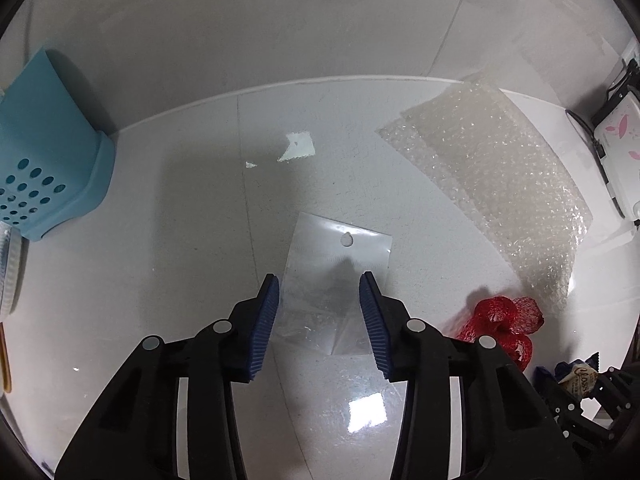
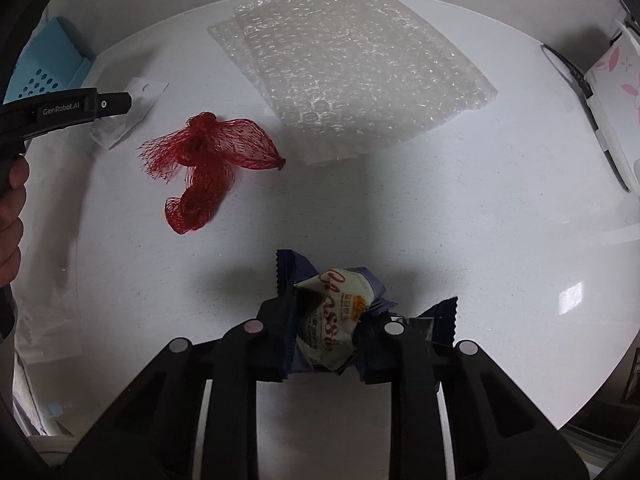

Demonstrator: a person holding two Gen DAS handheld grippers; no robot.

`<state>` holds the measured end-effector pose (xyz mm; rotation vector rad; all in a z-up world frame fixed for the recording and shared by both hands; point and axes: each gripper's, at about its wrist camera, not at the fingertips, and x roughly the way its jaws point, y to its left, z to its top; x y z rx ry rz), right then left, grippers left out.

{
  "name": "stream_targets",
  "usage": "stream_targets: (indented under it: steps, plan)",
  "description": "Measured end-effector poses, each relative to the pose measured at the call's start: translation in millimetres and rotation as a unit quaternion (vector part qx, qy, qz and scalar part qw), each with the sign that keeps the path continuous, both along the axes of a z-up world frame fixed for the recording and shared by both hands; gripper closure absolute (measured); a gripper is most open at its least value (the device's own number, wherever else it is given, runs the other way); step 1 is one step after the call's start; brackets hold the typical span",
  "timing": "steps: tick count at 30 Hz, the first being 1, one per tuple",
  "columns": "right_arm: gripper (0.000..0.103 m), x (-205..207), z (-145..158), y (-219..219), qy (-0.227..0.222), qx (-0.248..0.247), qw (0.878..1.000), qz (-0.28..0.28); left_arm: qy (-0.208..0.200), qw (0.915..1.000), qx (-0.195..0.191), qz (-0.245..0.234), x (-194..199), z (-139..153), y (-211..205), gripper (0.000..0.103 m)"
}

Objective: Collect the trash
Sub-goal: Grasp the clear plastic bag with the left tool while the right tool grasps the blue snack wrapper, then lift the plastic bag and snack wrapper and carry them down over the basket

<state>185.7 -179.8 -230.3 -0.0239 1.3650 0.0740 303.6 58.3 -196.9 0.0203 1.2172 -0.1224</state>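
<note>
Right gripper (image 2: 322, 326) pinches a crinkled snack wrapper (image 2: 340, 312) w/ zigzag edges. Left gripper (image 1: 319, 312) half-open – 2 ribbed blue pads (image 1: 264, 320) straddle a flat clear plastic bag (image 1: 332, 280), not pressing.

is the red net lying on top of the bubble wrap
No, the red net lies on the bare table, beside the bubble wrap and not on it.

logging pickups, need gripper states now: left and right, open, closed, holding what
left gripper: open, astride the clear plastic bag, pads not pressing it
right gripper: closed on the snack wrapper
</note>
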Motion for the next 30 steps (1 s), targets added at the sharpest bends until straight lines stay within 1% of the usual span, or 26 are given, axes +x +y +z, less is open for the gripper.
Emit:
stream_targets:
  steps: [1, 2, 3, 5, 6, 7, 8, 14, 16, 18, 19, 20, 23, 24, 25, 26, 28, 29, 30]
  plan:
    - [0.083, -1, 1, 2, -0.001, -0.002, 1.0, 0.001, -0.002, 1.0, 0.0, -0.001, -1, 0, -1, 0.056]
    - [0.083, -2, 1, 4, -0.002, -0.003, 1.0, 0.003, -0.003, 1.0, 0.004, -0.001, -2, 2, -1, 0.045]
    - [0.083, -3, 2, 4, -0.003, -0.004, 1.0, 0.003, -0.006, 1.0, 0.007, 0.0, -3, 4, -1, 0.036]
    - [0.084, -5, 3, 6, -0.005, -0.002, 1.0, 0.002, -0.017, 0.9998, 0.011, -0.009, -7, 8, -4, 0.034]
    - [0.084, -5, 4, 8, -0.006, -0.001, 1.0, 0.002, -0.021, 0.9996, 0.014, -0.012, -9, 9, -6, 0.029]
    - [0.084, -4, 4, 9, -0.008, -0.001, 1.0, 0.003, -0.023, 0.9995, 0.017, -0.014, -10, 10, -8, 0.026]
    - [0.084, -4, 4, 11, -0.009, -0.002, 1.0, 0.004, -0.024, 0.9994, 0.02, -0.015, -12, 9, -8, 0.025]
    - [0.085, -5, 10, 13, -0.014, -0.001, 1.0, 0.009, -0.006, 0.9996, 0.027, -0.005, -13, 0, -5, 0.025]
    - [0.085, -5, 11, 14, -0.014, 0.001, 1.0, 0.01, 0.007, 0.9997, 0.024, 0.001, -12, -5, -2, 0.033]
    - [0.085, -4, 12, 12, -0.013, 0.004, 1.0, 0.01, 0.008, 0.9996, 0.026, 0.007, -12, -5, 1, 0.046]
    - [0.085, -3, 12, 13, -0.013, 0.005, 1.0, 0.01, 0.008, 0.9994, 0.034, 0.006, -12, -4, 0, 0.046]
    - [0.085, -3, 13, 13, -0.013, 0.006, 1.0, 0.01, 0.011, 0.9993, 0.035, 0.005, -13, -3, 1, 0.047]
    - [0.085, -2, 13, 11, -0.014, 0.008, 1.0, 0.01, 0.013, 0.9992, 0.035, 0.014, -13, 0, 6, 0.059]
    - [0.085, -2, 13, 10, -0.015, 0.009, 1.0, 0.01, 0.013, 0.9993, 0.03, 0.017, -14, 1, 9, 0.064]
    - [0.085, -2, 13, 10, -0.015, 0.01, 1.0, 0.01, 0.012, 0.9993, 0.03, 0.018, -15, 2, 11, 0.067]
    - [0.085, -2, 13, 9, -0.015, 0.011, 1.0, 0.01, 0.011, 0.9993, 0.03, 0.018, -15, 2, 13, 0.072]
    - [0.085, -3, 14, 7, -0.016, 0.013, 1.0, 0.01, 0.009, 0.9995, 0.025, 0.016, -17, 4, 16, 0.077]
    - [0.085, -3, 14, 6, -0.017, 0.013, 1.0, 0.01, 0.009, 0.9996, 0.022, 0.013, -17, 4, 15, 0.083]
    - [0.085, -3, 14, 5, -0.017, 0.015, 1.0, 0.01, 0.009, 0.9997, 0.021, 0.013, -17, 4, 18, 0.085]
